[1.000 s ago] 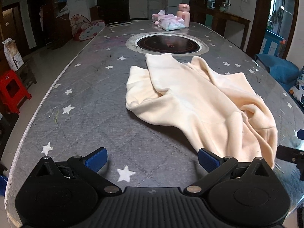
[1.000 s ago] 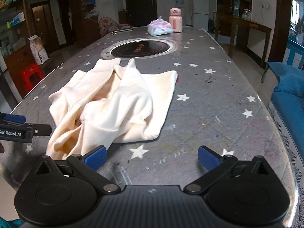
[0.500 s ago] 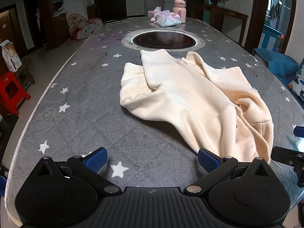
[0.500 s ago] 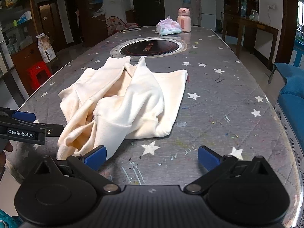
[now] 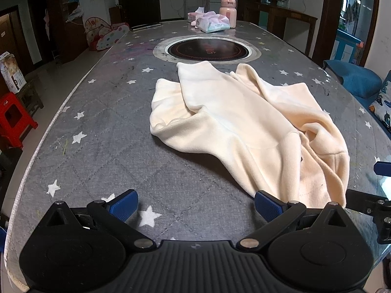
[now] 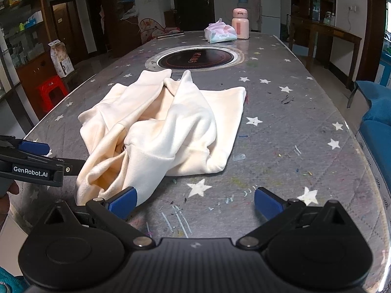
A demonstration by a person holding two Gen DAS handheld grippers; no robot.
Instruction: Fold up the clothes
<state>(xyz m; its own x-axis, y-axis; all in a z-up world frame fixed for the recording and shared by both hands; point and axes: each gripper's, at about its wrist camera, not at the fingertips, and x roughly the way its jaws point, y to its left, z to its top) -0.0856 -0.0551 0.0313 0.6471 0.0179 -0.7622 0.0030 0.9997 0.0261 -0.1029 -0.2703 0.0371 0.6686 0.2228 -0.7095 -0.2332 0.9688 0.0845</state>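
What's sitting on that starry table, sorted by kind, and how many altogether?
Cream garment: 1
Tissue packs: 2, the farther one partly hidden
Pink flask: 1
Total: 4

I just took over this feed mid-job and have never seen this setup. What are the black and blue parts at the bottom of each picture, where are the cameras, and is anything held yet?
There is no robot arm: a person holds one two-finger gripper in each hand, and each carries a camera looking forward along its fingers. The black body and blue-padded tips at the bottom of each picture are that gripper itself.

The left view shows the left gripper, fingers spread wide with only table between them. The right view shows the right gripper, also open and empty; its left pad sits at the cloth's near edge, not closed on it.

On the grey star-patterned table lies a crumpled cream garment, not yet folded. Beyond it are a round inset cooktop, a tissue pack and a pink bottle.

Nothing is held.
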